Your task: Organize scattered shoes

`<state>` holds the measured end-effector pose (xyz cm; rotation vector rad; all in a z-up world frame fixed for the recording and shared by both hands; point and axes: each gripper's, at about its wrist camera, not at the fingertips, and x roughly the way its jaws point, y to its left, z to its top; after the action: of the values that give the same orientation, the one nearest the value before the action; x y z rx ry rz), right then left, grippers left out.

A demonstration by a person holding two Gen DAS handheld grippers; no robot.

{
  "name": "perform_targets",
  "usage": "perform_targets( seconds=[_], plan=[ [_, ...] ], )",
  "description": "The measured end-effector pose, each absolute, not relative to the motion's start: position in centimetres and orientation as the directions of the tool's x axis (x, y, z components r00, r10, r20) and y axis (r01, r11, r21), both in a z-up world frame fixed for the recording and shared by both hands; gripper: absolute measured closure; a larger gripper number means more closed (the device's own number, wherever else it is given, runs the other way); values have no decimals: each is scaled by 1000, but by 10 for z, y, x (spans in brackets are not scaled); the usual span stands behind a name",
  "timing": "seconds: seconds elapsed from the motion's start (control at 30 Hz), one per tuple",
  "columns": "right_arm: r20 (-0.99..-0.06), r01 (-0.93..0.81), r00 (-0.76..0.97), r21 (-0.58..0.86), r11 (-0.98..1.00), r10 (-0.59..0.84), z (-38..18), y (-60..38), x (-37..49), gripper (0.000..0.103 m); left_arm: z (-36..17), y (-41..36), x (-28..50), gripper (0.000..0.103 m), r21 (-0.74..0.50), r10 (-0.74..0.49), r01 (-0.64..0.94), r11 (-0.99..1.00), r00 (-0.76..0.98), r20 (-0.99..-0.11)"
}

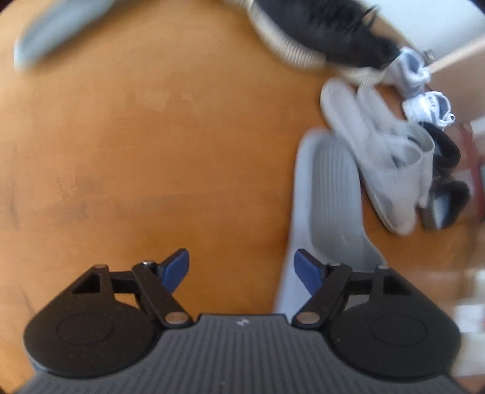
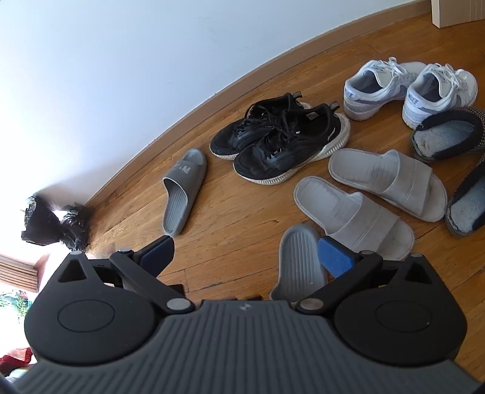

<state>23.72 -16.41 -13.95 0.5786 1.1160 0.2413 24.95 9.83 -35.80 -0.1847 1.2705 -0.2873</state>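
Shoes lie on a wooden floor (image 2: 236,218). In the right wrist view: a grey slide (image 2: 182,191) lies alone near the wall, its mate (image 2: 300,263) lies just ahead of my open right gripper (image 2: 245,257), by the right finger. Beside them are black sneakers (image 2: 279,142), white slides (image 2: 363,197), white Nike sneakers (image 2: 409,88) and dark slippers (image 2: 448,136). In the blurred left wrist view my open, empty left gripper (image 1: 241,266) hovers over bare floor, with a grey slide (image 1: 330,206) by its right finger and another grey slide (image 1: 57,30) at top left.
A white wall with a wooden baseboard (image 2: 212,100) runs behind the shoes. A black crumpled bag (image 2: 54,224) sits in the corner at left. A pale box (image 2: 457,12) stands at the top right.
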Motion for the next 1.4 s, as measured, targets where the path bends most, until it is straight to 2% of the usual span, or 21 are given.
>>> perform_targets(
  seconds=[0.13, 0.23, 0.53, 0.67, 0.7, 0.73, 0.8, 1.0, 1.07, 1.13, 1.27, 1.3, 1.33, 1.37, 1.4],
  plan=[
    [-786, 110, 422, 539, 835, 452, -141, -162, 241, 1, -335, 118, 294, 21, -81, -156, 177, 981, 468, -870],
    [-787, 98, 421, 534, 840, 451, -142, -159, 244, 1, -326, 136, 326, 16, 34, -65, 160, 987, 576, -815],
    [-778, 84, 428, 541, 837, 460, -141, -157, 249, 1, -340, 190, 427, 19, -322, -132, -220, 921, 601, -788],
    [-780, 91, 427, 540, 837, 457, -142, -161, 248, 1, -345, 180, 454, 23, -376, -99, -335, 864, 620, -778],
    [-781, 93, 427, 540, 837, 456, -142, -161, 248, 1, -347, 180, 459, 34, -383, -100, -344, 857, 619, -779],
    [-781, 94, 427, 539, 837, 456, -142, -162, 248, 1, -349, 179, 465, 58, -381, -98, -357, 853, 607, -788],
    [-782, 98, 426, 539, 837, 454, -143, -164, 247, 1, -350, 181, 469, 84, -374, -97, -367, 852, 591, -800],
    [-784, 110, 426, 539, 835, 450, -145, -168, 250, 1, -348, 179, 457, 92, -321, -128, -243, 915, 580, -805],
    [-782, 115, 427, 545, 831, 454, -145, -170, 251, 1, -347, 171, 450, 94, -290, -176, -116, 950, 567, -805],
    [-779, 115, 425, 552, 826, 462, -145, -173, 250, 1, -335, 169, 424, 97, -245, -269, 117, 963, 513, -815],
    [-764, 99, 424, 572, 814, 486, -142, -172, 246, 1, -319, 176, 376, 97, -246, -403, 468, 849, 271, -874],
    [-760, 91, 425, 576, 812, 492, -141, -170, 246, 1, -321, 178, 369, 94, -250, -400, 497, 831, 222, -889],
    [-755, 81, 426, 580, 810, 498, -139, -168, 245, 1, -328, 183, 361, 87, -253, -371, 514, 820, 140, -918],
    [-751, 72, 427, 584, 809, 504, -138, -165, 244, 1, -336, 187, 358, 84, -220, -313, 488, 845, 116, -943],
    [-746, 63, 427, 588, 807, 511, -136, -163, 243, 1, -342, 190, 355, 69, -184, -257, 460, 869, 101, -961]
  ],
)
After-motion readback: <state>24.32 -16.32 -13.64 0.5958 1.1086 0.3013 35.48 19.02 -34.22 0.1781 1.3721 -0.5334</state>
